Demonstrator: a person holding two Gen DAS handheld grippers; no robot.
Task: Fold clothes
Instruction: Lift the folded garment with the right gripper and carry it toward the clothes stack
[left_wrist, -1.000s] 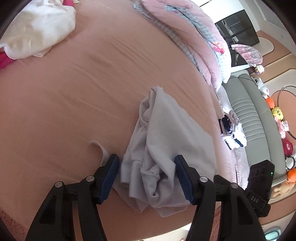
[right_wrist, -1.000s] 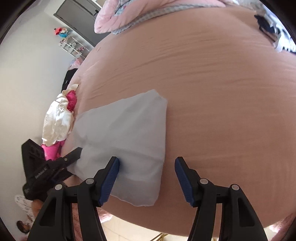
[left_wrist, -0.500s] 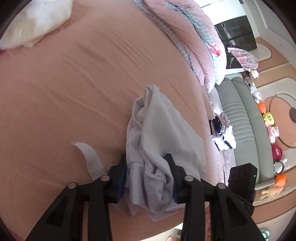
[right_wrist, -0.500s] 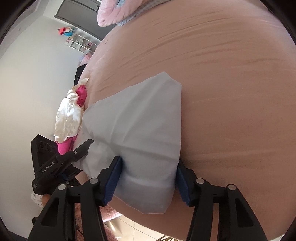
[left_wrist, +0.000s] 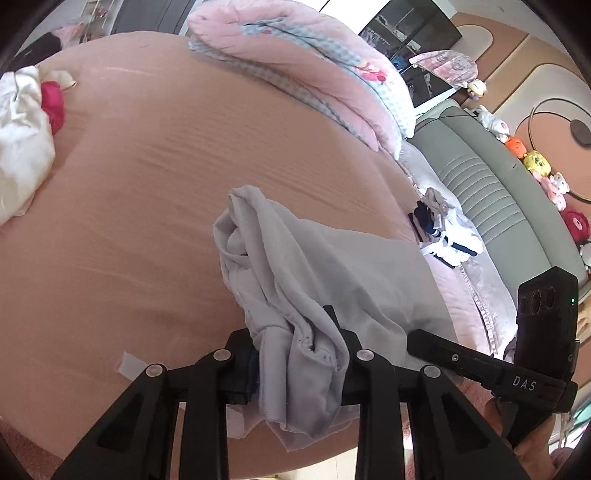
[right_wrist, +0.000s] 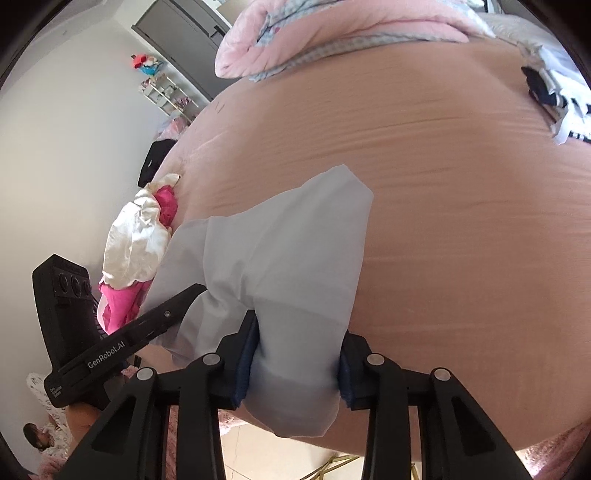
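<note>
At the near edge of the bed, both grippers have hold of the same pale grey garment. The left gripper has its jaws pinched in on a bunched, crumpled end with a scalloped hem hanging out below. The right gripper is clamped across a smoother, flatter end, cloth filling the gap between the blue pads.

The relation that matters: the garment runs side to side between the two grippers, its long axis along the bed's near edge, and each gripper has one end directly in its jaws. Neither is nearer; they share it. From each grip the cloth stretches forward onto the pink-brown sheet, a free corner pointing away toward the pillows (that corner lies flat on the sheet, as far as I can tell).

My read: the fold turns on that side-to-side span. The left end is wadded, so it likely wants a shake or a pull apart before anything lies clean.

A white and pink pile sits well apart to the left, more clothes off to the right.
</note>
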